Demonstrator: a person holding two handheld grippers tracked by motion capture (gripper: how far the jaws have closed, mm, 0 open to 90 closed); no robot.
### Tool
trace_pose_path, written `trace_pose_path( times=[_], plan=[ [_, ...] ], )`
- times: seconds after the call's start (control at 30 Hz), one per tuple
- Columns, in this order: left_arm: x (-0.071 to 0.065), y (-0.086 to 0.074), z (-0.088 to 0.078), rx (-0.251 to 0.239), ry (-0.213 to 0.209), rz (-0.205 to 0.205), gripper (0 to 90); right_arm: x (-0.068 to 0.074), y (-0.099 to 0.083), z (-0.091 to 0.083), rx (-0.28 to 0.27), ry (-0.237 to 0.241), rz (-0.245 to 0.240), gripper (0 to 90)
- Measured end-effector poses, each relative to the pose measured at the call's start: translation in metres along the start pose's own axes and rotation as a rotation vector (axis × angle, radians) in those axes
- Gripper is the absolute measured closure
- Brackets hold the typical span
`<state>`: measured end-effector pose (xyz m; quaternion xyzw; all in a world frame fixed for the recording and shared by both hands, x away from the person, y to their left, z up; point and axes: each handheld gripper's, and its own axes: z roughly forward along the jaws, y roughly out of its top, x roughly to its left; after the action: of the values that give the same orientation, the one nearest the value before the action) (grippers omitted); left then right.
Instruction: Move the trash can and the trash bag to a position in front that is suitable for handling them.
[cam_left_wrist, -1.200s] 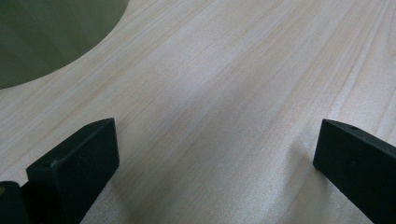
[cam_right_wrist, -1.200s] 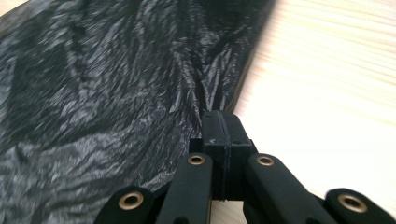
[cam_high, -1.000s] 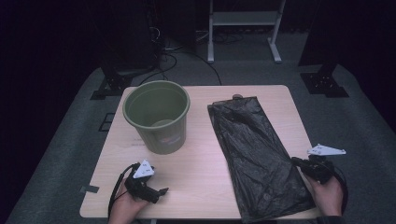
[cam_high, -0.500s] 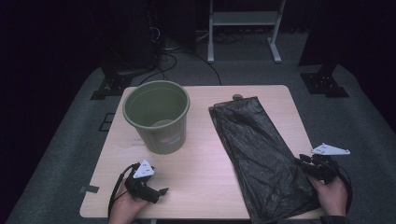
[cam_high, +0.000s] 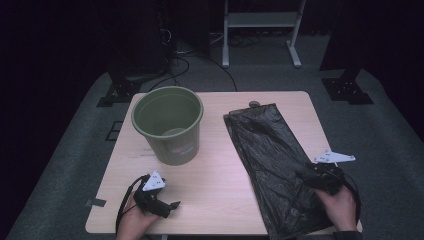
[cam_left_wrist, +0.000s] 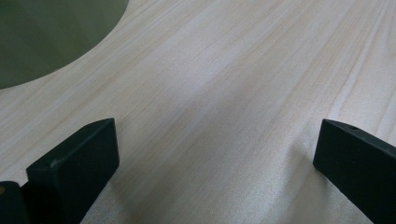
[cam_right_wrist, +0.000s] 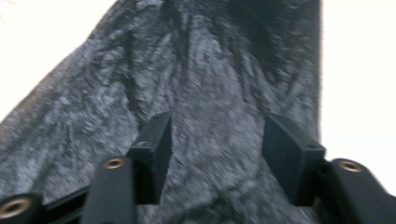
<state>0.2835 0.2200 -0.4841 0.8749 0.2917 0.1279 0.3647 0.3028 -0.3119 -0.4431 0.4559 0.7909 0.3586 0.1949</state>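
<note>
Two claws at work over a flat bin bag and an open bucket.

Spread along the right half of the counter (cam_high: 220, 165) lies the black bin bag (cam_high: 275, 165), flat and creased, likely laid out so an edge can be picked up and the bag opened into the green bucket (cam_high: 168, 125) standing upright beside it on the left. The right claw (cam_high: 320, 175) hovers at the bag's near right part; its jaws have just been opening and stand partly apart, the plastic beneath them, not pinched. The left claw (cam_high: 167, 206) rests low at the near left edge, jaws wide over bare wood, holding nothing, seemingly waiting its turn.
</note>
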Motion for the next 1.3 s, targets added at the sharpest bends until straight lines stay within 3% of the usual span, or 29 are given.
trace_pose_path(
  times=[0.13, 0.33, 0.37, 0.53, 0.63, 0.7, 0.87, 0.9, 0.93, 0.97, 1.13, 1.3],
  plan=[
    [0.000, 0.000, 0.000, 0.000, 0.000, 0.000, 0.0, 0.011, 0.009, 0.013, 0.009, 0.030, -0.025, 26.4],
    [0.000, 0.000, 0.000, 0.000, 0.000, 0.000, 0.0, 0.023, 0.016, 0.033, 0.015, 0.067, -0.049, 24.3],
    [0.000, 0.000, 0.000, 0.000, 0.000, 0.000, 0.0, 0.026, 0.018, 0.043, 0.031, 0.072, -0.063, 24.3],
    [0.000, 0.000, 0.000, 0.000, 0.000, 0.000, 0.0, 0.028, 0.018, 0.060, 0.076, 0.069, -0.072, 25.1],
    [0.000, 0.000, 0.000, 0.000, 0.000, 0.000, 0.0, 0.031, 0.018, 0.068, 0.111, 0.057, -0.081, 29.0],
    [0.000, 0.000, 0.000, 0.000, 0.000, 0.000, 0.0, 0.030, 0.018, 0.068, 0.106, 0.064, -0.073, 35.2],
    [0.000, 0.000, 0.000, 0.000, 0.000, 0.001, 0.0, 0.030, 0.017, 0.062, 0.104, 0.074, -0.079, 77.5],
    [0.000, 0.000, 0.000, 0.000, 0.000, 0.001, 0.0, 0.030, 0.017, 0.062, 0.104, 0.074, -0.079, 77.5],
    [0.000, 0.000, 0.000, 0.000, 0.000, 0.001, 0.0, 0.031, 0.017, 0.062, 0.107, 0.083, -0.087, 86.7],
    [0.000, 0.000, 0.000, 0.000, 0.000, 0.000, 0.0, 0.031, 0.016, 0.062, 0.108, 0.093, -0.100, 90.0],
    [0.000, 0.000, 0.000, 0.000, 0.000, 0.000, 0.0, 0.029, 0.016, 0.059, 0.119, 0.104, -0.100, 90.0],
    [0.000, 0.000, 0.000, 0.000, 0.000, 0.000, 0.0, 0.025, 0.003, 0.043, 0.128, 0.104, -0.094, 90.0]
  ],
)
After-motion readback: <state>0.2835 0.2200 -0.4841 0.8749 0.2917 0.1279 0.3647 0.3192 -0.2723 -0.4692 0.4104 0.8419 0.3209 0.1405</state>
